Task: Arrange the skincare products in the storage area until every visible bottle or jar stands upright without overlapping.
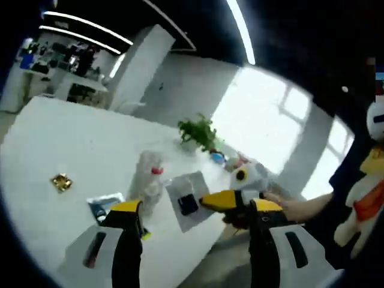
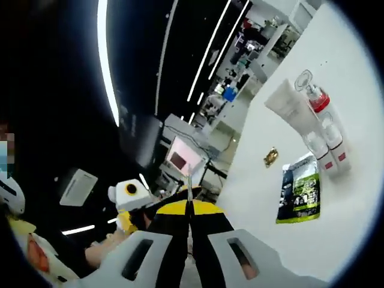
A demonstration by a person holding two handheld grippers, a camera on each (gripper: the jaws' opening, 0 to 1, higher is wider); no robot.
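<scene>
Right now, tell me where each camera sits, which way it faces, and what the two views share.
Left gripper view: rides the left gripper, jaws apart, facing across the white table toward clear bottles and a bright window; a hand holds the other gripper at right.
Right gripper view: rides the right gripper, jaws together, rolled sideways, facing the table, bottles and green packet.
Shared: table, bottles, small gold piece.

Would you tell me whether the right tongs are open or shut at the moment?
Shut: in the right gripper view the right tongs have both yellow-tipped jaws pressed together, with no gap between them.
</scene>
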